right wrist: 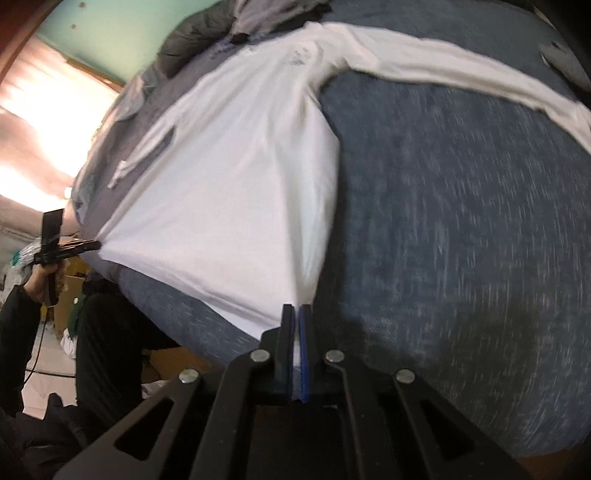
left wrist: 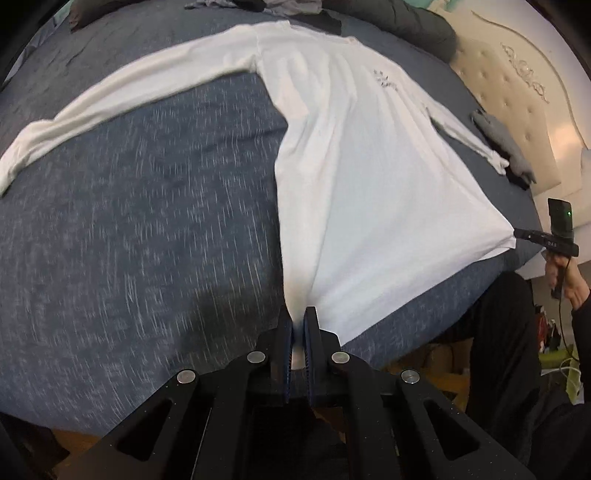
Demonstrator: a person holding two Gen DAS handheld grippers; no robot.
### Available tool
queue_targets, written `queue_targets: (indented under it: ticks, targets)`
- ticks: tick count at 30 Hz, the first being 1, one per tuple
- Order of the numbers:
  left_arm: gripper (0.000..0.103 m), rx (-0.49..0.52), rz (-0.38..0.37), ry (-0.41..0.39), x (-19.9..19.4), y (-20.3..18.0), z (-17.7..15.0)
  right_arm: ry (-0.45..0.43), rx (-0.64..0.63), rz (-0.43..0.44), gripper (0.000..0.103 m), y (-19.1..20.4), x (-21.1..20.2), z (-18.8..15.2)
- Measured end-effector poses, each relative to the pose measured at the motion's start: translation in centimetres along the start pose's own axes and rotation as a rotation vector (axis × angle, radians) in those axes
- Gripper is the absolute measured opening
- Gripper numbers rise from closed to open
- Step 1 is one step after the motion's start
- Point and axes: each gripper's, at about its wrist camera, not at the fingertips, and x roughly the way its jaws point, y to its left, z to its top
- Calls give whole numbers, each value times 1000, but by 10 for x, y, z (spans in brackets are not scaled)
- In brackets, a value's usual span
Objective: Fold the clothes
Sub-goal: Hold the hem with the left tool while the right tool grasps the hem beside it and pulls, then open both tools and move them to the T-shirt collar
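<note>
Left gripper [left wrist: 298,319] clenched on one bottom hem corner of white long-sleeved cotton shirt [left wrist: 354,155]; right gripper [right wrist: 296,314] clamped on the other corner. Shirt lies face up on blue-grey heathered bedspread [left wrist: 147,206], sleeves spread, hem pulled taut between grippers.

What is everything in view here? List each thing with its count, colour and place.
long-sleeved white shirt: one, white, spread flat on the bed, hem corners pinched
blue-grey bedspread: one, blue-grey, under the shirt
dark padded pillow: one, dark grey, beyond the collar
tufted cream headboard: one, cream, at the bed's right end
folded grey garment: one, grey, by the right cuff
left gripper: black, shut on left hem corner
right gripper: black, shut on right hem corner
</note>
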Motion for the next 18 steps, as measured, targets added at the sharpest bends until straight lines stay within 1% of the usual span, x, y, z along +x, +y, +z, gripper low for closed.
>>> queue_targets:
  ticks: [4,6,7,9,13,15,17,18]
  targets:
    - [6,-59,-5,18,21,8,-8,18,37,-41,1,-13,8,-7]
    - [7,-91,-4,23,28,13,-10,12,38,-37,1,-15,8,-7]
    - [9,-107,-4,26,31,16,-11,6,39,-31,1,-15,7,-7]
    - [8,-132,-9,34,31,20,-12,-17,38,-25,2,-13,0,-3]
    - [9,-113,29,20,12,23,-7,-64,5,-25,3,-9,-15,19]
    - [10,-121,61,-6,-2,28,4,-86,0,-32,3,-7,-20,34]
    - [20,-132,92,-37,-15,32,17,-123,-5,-32,6,-3,-25,61]
    - [22,-137,94,-56,-20,33,29,-134,-8,-36,8,-2,-27,70]
